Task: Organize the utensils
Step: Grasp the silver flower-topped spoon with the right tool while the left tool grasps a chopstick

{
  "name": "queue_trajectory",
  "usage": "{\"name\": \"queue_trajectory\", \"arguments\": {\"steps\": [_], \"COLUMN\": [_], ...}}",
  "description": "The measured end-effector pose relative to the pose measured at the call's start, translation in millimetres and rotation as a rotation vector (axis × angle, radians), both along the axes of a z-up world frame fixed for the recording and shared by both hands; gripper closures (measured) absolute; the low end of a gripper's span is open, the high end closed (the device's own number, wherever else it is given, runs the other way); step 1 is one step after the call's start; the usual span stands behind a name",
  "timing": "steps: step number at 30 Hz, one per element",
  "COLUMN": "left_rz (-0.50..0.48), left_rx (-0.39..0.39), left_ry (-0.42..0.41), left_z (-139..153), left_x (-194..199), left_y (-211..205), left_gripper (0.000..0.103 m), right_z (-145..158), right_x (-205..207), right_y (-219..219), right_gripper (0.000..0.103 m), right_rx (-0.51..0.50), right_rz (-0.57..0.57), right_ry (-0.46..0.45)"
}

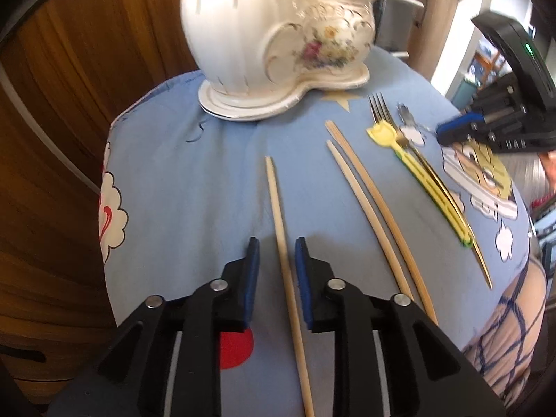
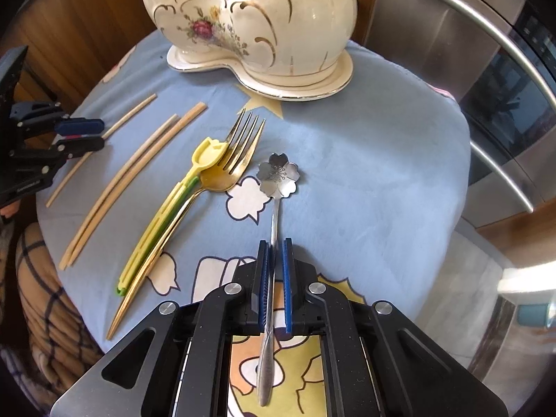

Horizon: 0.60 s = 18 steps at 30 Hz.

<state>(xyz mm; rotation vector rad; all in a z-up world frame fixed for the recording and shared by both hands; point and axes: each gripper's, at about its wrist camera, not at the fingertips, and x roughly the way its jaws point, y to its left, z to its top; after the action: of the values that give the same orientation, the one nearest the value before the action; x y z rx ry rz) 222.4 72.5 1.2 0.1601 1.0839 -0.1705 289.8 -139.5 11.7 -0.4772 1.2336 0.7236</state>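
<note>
A single wooden chopstick (image 1: pixel 278 208) lies on the blue cartoon cloth (image 1: pixel 191 191), running between the jaws of my left gripper (image 1: pixel 277 243). The jaws stand open, with a gap on each side of it. To its right lie a pair of chopsticks (image 1: pixel 365 191), a yellow-green plastic utensil (image 1: pixel 417 170) and a gold fork (image 1: pixel 378 111) resting against it. My right gripper (image 2: pixel 276 243) points down and is shut on the thin handle of a silver flower-bowl spoon (image 2: pixel 279 177). The spoon's bowl lies ahead of the fingers, right of the fork (image 2: pixel 239 142).
A large ornate white ceramic tureen (image 2: pixel 260 24) on its plate stands at the far edge of the small round table. A stainless appliance with bar handles (image 2: pixel 486 87) is at the right. Wooden panels (image 1: pixel 52 139) are at the left. A checked fabric (image 2: pixel 45 295) hangs at the near left edge.
</note>
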Motion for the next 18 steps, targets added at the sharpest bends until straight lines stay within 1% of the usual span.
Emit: {"name": "queue_trajectory", "arguments": {"steps": [4,8,9,10,11,12,16,18], "left_rz": [-0.020,-0.031,-0.030,-0.026,-0.022,-0.017,-0.005,0.008], "left_rx": [0.025,0.036,0.045,0.052,0.060,0.070,0.068,0.044], "left_ry": [0.058,0.105,0.108,0.107,0.103,0.093,0.032,-0.023], "left_z": [-1.1,1.1,1.9,1.9,2.6,3.2,5.5,13.8], "left_x": [2.1,9.9,11.0,11.1,11.5,11.0,2.5,-3.2], "left_y": [-4.4,-8.0,-9.1,-9.7,-10.9,-11.7,-10.7,-6.7], "left_gripper": [0.077,0.078,0.083,0.092,0.097,0.098,0.098,0.098], "right_z": [-0.4,-0.6,0.2,0.1,0.2,0.3,3.2,7.6], "right_x": [3.3,-1.3,-1.3,-3.6,-5.4,-6.0,-10.3,-11.9], "right_y": [5.0,9.4,12.0,13.0,12.9,13.6,7.0,2.2], "right_gripper": [0.096,0.097,0.098,0.098,0.099,0.099,0.099,0.099], "right_rx": [-0.022,-0.032,-0.033,-0.033,-0.026,-0.020,0.017,0.043], "right_rz": [0.018,0.043,0.047,0.047,0.044,0.041,0.025,0.015], "right_ry": [0.018,-0.004,-0.014,-0.024,-0.032,-0.035,-0.065,-0.090]}}
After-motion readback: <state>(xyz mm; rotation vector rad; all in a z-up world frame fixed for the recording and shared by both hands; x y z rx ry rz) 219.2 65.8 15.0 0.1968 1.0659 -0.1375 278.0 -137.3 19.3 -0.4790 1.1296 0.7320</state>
